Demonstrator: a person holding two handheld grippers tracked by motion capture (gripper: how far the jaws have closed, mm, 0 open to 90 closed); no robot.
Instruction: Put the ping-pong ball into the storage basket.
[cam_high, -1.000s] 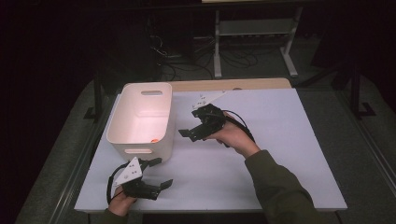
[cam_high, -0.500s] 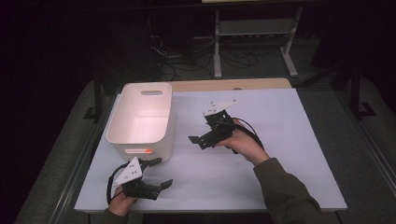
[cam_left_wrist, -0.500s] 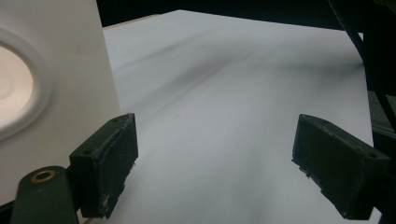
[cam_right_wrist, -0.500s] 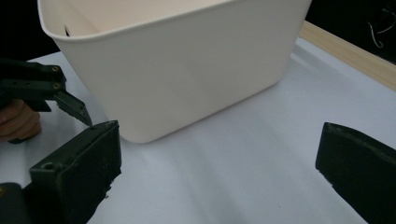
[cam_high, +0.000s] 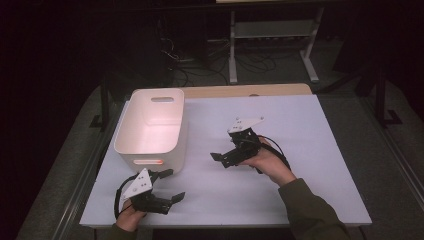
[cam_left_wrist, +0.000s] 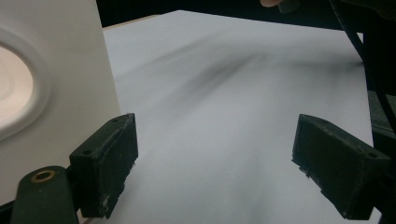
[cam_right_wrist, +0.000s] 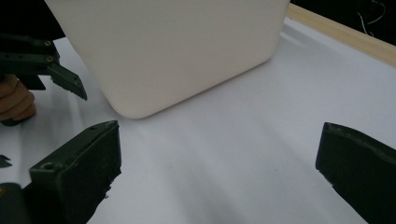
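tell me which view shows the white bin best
The high view: the whole white bin shows, open top and handle slot included. The left gripper view catches one wall with a handle hole; the right gripper view catches its side.

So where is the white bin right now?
In the high view the white bin stands on the table's left side, just beyond the left gripper.

The white bin (cam_high: 151, 129) stands on the left part of the table (cam_high: 310, 130) and is the one obstacle on it; the left gripper (cam_high: 167, 186) sits just near of its front wall, jaws apart and holding nothing. To the bin's right lies bare tabletop, where the right gripper (cam_high: 218, 157) hovers, spread wide. The far right and near right of the table are open too.
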